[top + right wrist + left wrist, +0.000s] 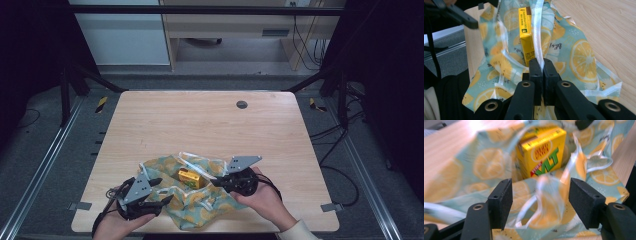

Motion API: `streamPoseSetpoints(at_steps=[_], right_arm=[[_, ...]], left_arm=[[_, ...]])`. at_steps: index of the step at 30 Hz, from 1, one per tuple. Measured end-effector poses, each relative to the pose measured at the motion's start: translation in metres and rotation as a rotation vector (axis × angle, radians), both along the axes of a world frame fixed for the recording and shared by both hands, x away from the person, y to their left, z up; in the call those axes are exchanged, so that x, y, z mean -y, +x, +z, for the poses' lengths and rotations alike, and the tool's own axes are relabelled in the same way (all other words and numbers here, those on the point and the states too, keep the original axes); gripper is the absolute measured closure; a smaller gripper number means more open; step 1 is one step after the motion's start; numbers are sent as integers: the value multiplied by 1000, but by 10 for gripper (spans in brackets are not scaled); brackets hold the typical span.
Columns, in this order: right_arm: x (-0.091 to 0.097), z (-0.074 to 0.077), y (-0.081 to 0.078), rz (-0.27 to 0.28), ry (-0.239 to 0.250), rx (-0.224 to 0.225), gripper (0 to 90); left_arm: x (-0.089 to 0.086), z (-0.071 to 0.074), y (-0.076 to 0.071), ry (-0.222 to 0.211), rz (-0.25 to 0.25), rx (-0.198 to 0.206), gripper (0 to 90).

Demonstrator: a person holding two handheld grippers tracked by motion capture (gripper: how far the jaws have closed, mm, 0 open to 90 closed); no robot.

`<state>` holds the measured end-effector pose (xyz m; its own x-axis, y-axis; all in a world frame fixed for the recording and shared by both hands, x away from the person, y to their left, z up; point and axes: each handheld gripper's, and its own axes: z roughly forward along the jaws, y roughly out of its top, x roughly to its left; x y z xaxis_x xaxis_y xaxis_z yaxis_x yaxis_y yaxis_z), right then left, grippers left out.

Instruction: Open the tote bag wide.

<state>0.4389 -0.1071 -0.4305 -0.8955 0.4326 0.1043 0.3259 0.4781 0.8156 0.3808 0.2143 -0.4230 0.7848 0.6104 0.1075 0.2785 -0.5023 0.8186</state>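
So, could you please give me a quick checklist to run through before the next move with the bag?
1. Right gripper shut on the bag's white rim: ok.
2. Left gripper open, pads off the bag: ok.
3. Carton inside the bag mouth: ok.
4. Carton upright: cannot tell; in the high view it looks tipped.
5. Bag resting wholly on the table: not ok; its near corner reaches the table's front edge.
6. Bag mouth held wide: cannot tell.
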Motion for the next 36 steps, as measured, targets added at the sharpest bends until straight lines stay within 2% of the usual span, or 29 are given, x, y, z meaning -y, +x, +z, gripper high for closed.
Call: streamPoseSetpoints(at_steps=[2, 5, 10, 13, 14, 17, 22, 25, 33, 36], right_arm=[[0, 0, 0, -3, 2, -4, 880], [1, -1, 1, -7, 3, -4, 880], [1, 0, 3, -16, 13, -7, 879], [1, 0, 3, -16, 18, -8, 879], [2, 0, 3, -18, 21, -11, 879], [2, 0, 4, -17, 25, -10, 879], [3, 1, 7, -22, 40, -16, 878], [2, 1, 8, -21, 54, -22, 878], [-1, 0, 14, -34, 56, -22, 879], [-1, 0, 14, -35, 54, -22, 879]], left_arm=[[-7, 9, 6, -37, 19, -2, 373], [-9, 12, 13, -50, 24, -8, 392], [5, 4, 32, 14, 5, -35, 395], [14, -8, 44, 53, -11, -55, 384], [17, -16, 49, 59, -27, -65, 377], [18, -24, 50, 61, -42, -75, 367], [25, -39, 52, 131, -78, -87, 291], [31, -41, 50, 130, -104, -103, 272], [36, -52, 49, 176, -123, -137, 295], [38, -56, 50, 173, -119, -146, 299]])
